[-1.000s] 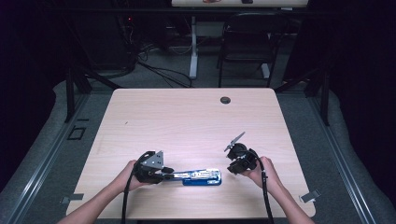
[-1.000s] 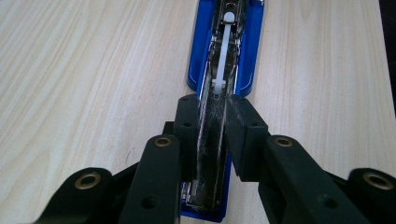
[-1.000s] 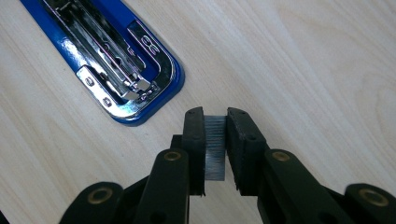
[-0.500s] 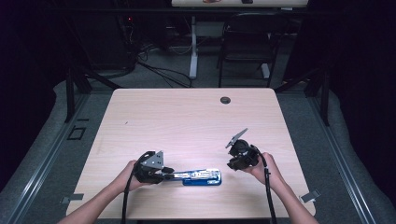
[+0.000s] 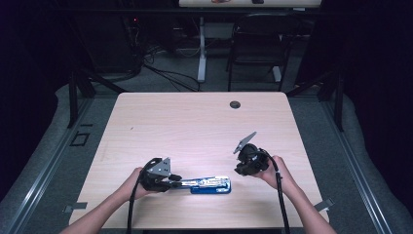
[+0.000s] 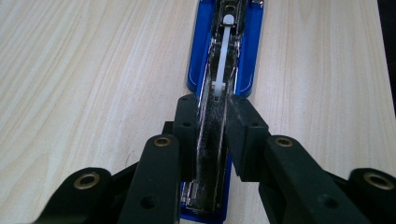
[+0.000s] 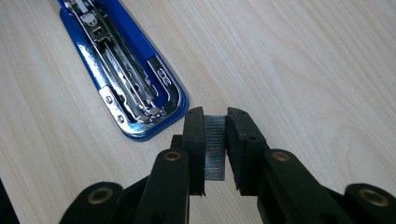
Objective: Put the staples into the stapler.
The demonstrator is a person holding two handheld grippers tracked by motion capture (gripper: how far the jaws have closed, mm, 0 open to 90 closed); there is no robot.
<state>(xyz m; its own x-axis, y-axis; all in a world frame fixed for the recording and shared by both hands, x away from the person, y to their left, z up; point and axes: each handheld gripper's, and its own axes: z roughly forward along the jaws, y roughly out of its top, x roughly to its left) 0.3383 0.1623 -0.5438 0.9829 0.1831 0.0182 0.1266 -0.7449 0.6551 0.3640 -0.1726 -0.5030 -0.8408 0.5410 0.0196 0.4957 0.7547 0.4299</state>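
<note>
**Staple strip held beside the opened stapler**

Since the earlier frame, the right tongs [image 5: 242,165] have shifted only slightly above the counter [image 5: 195,126], sitting a touch higher and farther from the stapler [image 5: 208,185], while the left tongs [image 5: 176,183] and the stapler have kept their place.

Seen from the left gripper view, the left tongs [image 6: 211,122] are clamped on the stapler's [image 6: 224,65] opened metal arm, one pad against each side of it. The blue base lies flat on the counter near the person's edge, left of the middle.

From the right gripper view, the right tongs [image 7: 215,121] are clamped on a strip of staples [image 7: 215,144], which stands between the pads. They hang over bare wood just beside the rounded end of the stapler [image 7: 123,70], not touching it.
</note>
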